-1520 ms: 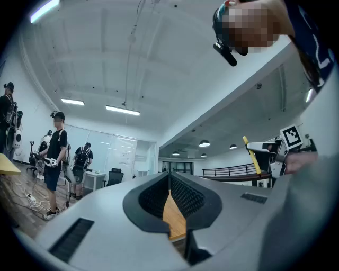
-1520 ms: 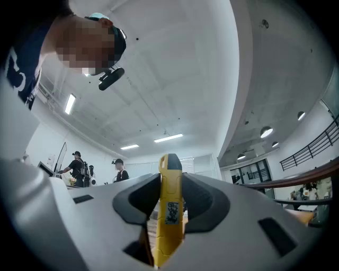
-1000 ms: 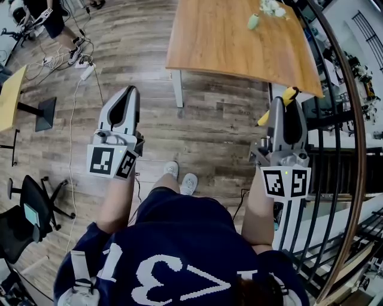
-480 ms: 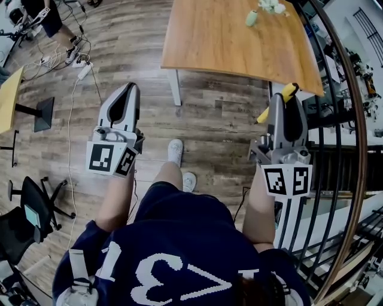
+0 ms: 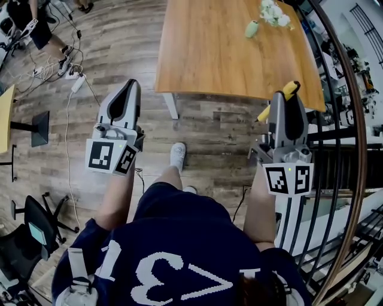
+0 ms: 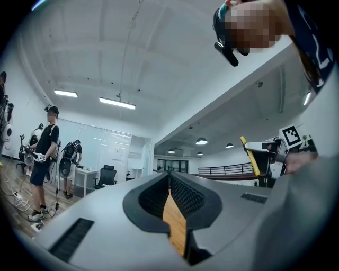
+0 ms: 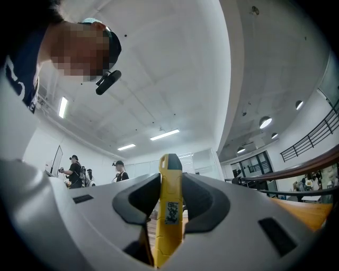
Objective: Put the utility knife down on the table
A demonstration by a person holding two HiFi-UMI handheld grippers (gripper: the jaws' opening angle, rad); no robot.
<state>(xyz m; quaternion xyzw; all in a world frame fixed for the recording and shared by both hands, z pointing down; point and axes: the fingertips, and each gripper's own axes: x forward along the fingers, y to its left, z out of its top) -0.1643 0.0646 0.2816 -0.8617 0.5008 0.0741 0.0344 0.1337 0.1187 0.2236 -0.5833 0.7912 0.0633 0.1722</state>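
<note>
My right gripper (image 5: 286, 98) is shut on a yellow utility knife (image 5: 289, 90), whose ends stick out past the jaws; it hangs at the near right edge of the wooden table (image 5: 215, 48). In the right gripper view the knife (image 7: 169, 211) stands upright, pinched between the two jaws of the right gripper (image 7: 170, 198). My left gripper (image 5: 124, 95) is over the floor left of the table, jaws together with nothing between them. In the left gripper view the left gripper (image 6: 170, 198) shows only a thin slit between its pads.
A pale green object (image 5: 252, 28) and a white bunch (image 5: 272, 12) lie at the table's far right. A dark railing (image 5: 341, 149) curves along the right. Cables (image 5: 72, 83) run over the wooden floor, with office chairs (image 5: 30, 221) at left. People stand far left (image 5: 24, 24).
The table has come closer in the head view as the person stepped forward. The right gripper with the knife now reaches the table's near edge. Both grippers keep their state.
</note>
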